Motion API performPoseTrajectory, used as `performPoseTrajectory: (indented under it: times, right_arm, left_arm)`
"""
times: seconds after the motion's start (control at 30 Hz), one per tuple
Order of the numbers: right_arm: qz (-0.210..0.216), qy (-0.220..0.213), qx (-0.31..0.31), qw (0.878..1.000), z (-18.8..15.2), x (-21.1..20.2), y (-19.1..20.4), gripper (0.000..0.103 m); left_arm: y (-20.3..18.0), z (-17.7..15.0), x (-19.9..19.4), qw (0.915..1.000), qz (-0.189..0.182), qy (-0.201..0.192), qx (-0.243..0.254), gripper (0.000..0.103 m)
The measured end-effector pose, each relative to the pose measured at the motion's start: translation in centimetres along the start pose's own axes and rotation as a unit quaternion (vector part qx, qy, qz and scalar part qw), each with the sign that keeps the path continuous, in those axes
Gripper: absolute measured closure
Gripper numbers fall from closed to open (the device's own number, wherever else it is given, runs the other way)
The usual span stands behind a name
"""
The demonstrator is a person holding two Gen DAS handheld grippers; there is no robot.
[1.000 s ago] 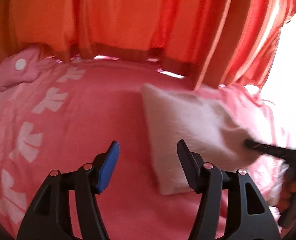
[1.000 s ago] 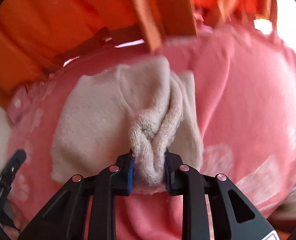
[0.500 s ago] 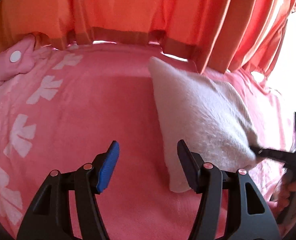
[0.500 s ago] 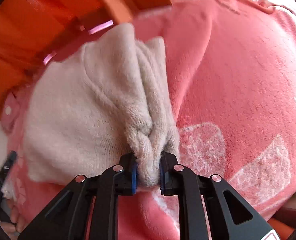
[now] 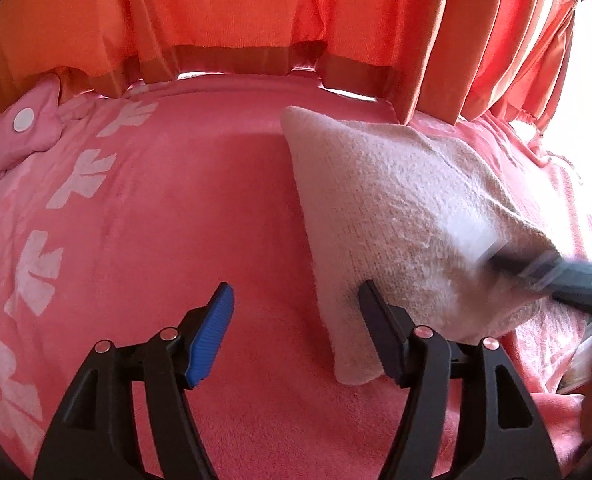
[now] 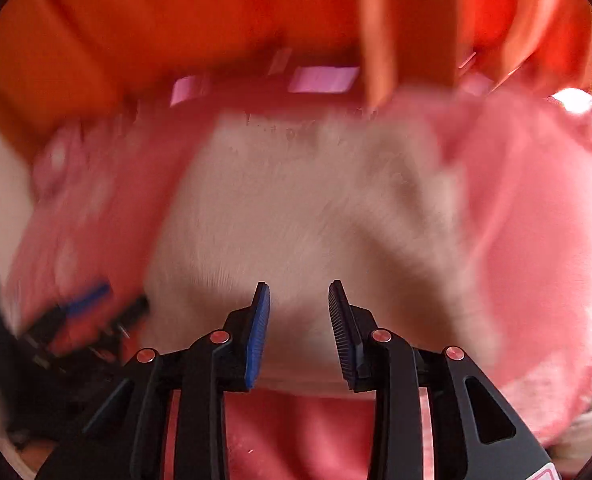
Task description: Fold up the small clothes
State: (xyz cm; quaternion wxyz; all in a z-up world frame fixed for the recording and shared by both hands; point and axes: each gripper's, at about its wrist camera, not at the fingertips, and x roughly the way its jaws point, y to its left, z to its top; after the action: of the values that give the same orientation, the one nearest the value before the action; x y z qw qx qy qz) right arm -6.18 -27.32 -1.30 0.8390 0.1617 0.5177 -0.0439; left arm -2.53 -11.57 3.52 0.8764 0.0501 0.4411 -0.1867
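Right wrist view blurred: right gripper parted, gripping nothing, just over near edge of cream knit garment lying flat on pink blanket; left gripper wide apart, empty, beside garment; no readable writing.

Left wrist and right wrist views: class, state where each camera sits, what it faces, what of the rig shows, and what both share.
Left wrist: sits on the left tool, facing the pink fleece blanket and orange curtains; its open fingers show.
Right wrist: sits on the right tool, facing the cream knitted garment; image blurred, open fingers show.
Shared: garment, blanket, curtains, and each other's tool.
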Motion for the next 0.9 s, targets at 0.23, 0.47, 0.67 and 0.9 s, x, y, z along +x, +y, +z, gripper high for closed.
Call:
performPoseTrajectory:
  times: [0.23, 0.47, 0.67, 0.9]
  right_arm:
    - [0.04, -0.057, -0.003, 0.998, 0.1, -4.7, 0.7, 0.073]
    - [0.059, -0.034, 0.006, 0.998, -0.5, -2.3, -0.7, 0.077]
    - [0.006, -0.153, 0.144, 0.978, 2.2, -7.5, -10.7, 0.057]
    - [0.038, -0.083, 0.153, 0.984, 3.7, -0.2, -12.6, 0.069]
  left_arm:
    - [-0.1, 0.9, -1.4, 0.9992, -0.027, -0.029, -0.005, 0.036]
    - [-1.9, 1.8, 1.2, 0.9998, -0.019, -0.009, 0.005, 0.032]
    - [-1.9, 1.5, 1.8, 0.9998, -0.013, -0.009, 0.008, 0.026]
    - [-2.4, 1.3, 2.4, 0.9998, -0.008, -0.007, 0.016, 0.025]
